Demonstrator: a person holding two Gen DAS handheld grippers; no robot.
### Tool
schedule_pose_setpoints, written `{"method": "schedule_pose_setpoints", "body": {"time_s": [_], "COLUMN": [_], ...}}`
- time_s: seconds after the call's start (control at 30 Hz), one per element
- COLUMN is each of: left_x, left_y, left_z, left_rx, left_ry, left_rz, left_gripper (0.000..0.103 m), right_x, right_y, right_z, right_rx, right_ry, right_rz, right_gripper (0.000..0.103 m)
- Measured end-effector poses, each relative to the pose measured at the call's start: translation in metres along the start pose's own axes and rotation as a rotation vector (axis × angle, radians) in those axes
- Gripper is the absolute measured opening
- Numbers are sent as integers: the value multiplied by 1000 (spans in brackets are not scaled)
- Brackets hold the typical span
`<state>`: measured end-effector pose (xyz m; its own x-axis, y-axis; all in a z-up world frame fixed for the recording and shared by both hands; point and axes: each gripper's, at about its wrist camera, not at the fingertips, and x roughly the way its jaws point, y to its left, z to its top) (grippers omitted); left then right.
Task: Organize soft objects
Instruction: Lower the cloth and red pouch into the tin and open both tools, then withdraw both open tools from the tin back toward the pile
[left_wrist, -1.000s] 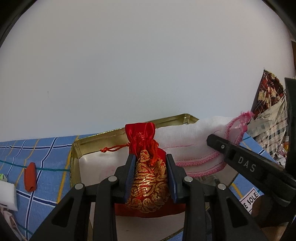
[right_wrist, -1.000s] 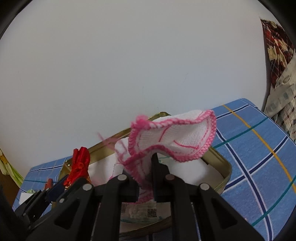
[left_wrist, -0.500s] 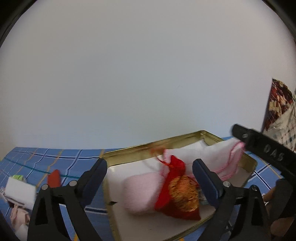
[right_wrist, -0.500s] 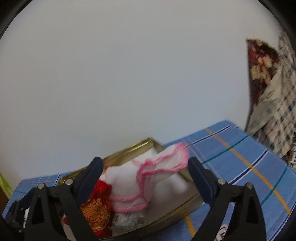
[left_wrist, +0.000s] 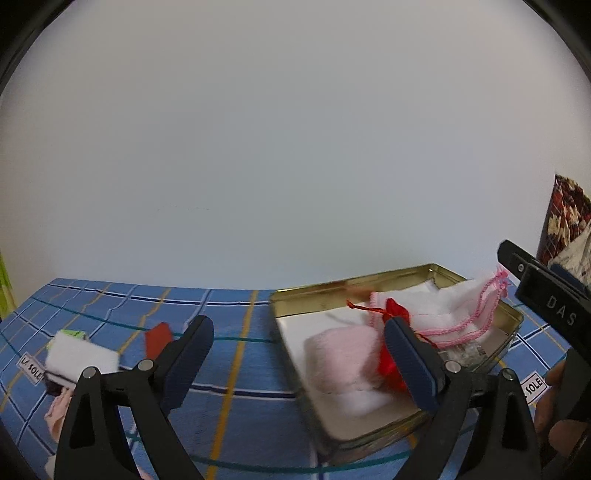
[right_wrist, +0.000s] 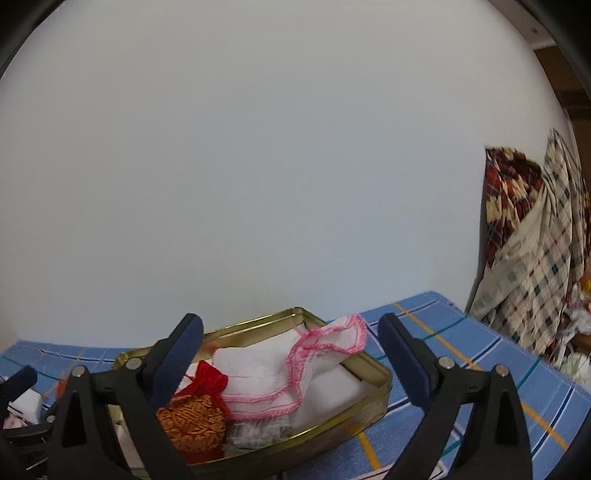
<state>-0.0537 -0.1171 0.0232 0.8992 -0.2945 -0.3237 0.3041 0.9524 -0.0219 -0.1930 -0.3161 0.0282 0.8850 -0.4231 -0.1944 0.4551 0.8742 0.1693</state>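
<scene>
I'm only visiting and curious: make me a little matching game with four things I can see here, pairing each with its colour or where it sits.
Things:
1. drawstring pouch
2. pink-edged cloth
3. tin
4. tablecloth

Descriptions:
A. blue with checked lines
B. gold-coloured metal, lying open
C. red and gold, inside the tin
D. white, one corner hanging over the tin's rim

Pairs: 1-C, 2-D, 3-B, 4-A

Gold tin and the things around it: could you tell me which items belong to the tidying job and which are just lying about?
Part of the job:
- gold tin
- red and gold pouch, in the tin
- pink-edged white cloth, in the tin
- pale pink soft bundle, in the tin
- white soft item, on the blue checked cloth

Lying about:
- patterned fabrics at the right
- small red piece
</scene>
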Motion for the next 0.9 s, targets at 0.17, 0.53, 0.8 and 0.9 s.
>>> {"method": "schedule_pose_setpoints", "body": {"time_s": [0.17,0.53,0.8,0.9], "left_x": [-10,-18,-30,-35], "left_y": [11,27,44,51], "left_z": [-6,-11,-15,-17], "left_rx": [31,51,18,9], "left_ry": [-14,3,15,13], "left_rz": [34,49,31,24], "left_gripper": [95,95,95,95], "right_x": [-1,-17,-39,-46], "right_y": [-3,24,27,29], "right_z": [-6,-21,-28,-30], "right_rx": [28,-30,-20,-21], "right_ry": [-5,-27,-32,-29], "right_rz": [-17,-29,-31,-17], "right_gripper": [98,98,98,98]}}
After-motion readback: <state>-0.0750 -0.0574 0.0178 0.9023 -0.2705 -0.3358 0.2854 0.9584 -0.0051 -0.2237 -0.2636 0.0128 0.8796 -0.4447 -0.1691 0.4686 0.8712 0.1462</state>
